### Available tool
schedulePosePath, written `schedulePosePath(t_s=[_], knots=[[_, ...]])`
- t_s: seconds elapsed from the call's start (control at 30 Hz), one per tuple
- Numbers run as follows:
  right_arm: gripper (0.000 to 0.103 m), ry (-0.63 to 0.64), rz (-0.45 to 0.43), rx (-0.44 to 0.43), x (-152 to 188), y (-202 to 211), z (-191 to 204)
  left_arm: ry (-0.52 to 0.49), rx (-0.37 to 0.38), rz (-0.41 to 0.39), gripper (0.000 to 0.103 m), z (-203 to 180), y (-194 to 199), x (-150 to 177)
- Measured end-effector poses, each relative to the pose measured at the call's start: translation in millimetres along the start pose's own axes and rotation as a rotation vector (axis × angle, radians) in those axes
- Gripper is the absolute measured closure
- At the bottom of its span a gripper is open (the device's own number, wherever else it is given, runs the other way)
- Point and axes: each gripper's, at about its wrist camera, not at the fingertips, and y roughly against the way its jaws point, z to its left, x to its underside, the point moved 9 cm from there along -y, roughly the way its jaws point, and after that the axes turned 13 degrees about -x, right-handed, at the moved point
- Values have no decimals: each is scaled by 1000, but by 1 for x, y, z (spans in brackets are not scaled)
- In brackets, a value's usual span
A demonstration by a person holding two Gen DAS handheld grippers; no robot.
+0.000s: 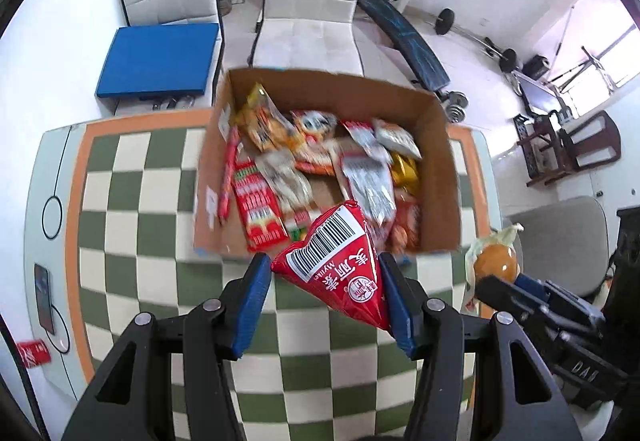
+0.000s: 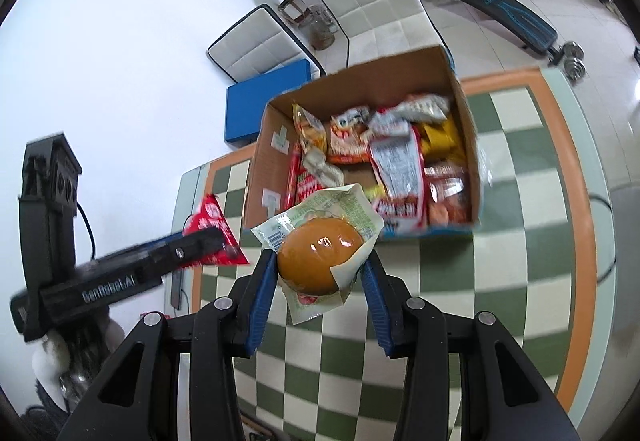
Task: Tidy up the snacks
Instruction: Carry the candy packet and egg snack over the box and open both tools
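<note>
My left gripper (image 1: 324, 273) is shut on a red triangular snack packet (image 1: 336, 261) with a barcode, held above the table just in front of the cardboard box (image 1: 444, 161). My right gripper (image 2: 320, 265) is shut on a wrapped bun (image 2: 320, 253) in a clear and green wrapper, also just before the box (image 2: 464, 97). The box is open and holds several snack packets (image 1: 320, 161). The bun shows at the right of the left wrist view (image 1: 496, 261), and the red packet at the left of the right wrist view (image 2: 212, 229).
The box stands on a green and cream checked tablecloth (image 1: 132, 201). A phone (image 1: 43, 297) and a small red packet (image 1: 34, 353) lie at the table's left edge. White chairs (image 1: 316, 1), a blue cushion (image 1: 160, 57) and gym gear stand beyond.
</note>
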Motion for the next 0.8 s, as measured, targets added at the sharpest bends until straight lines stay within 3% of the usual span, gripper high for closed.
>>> schedulePosePath(t_s=[0.2,0.33,0.6,0.8], knots=[[57,11,30,28,-49,-44,-8,-3,-18,66,51,12,-40,-52],[57,-3,68,38,-69,-73,-19,4,-36,126,51,19,-69,-67],[57,-26,147,63,-83,-126,-39,12,-114,232,51,49,-115,-54],[56,-38,182,85,-83,-153,-49,37,-129,264,49,64,-131,-42]])
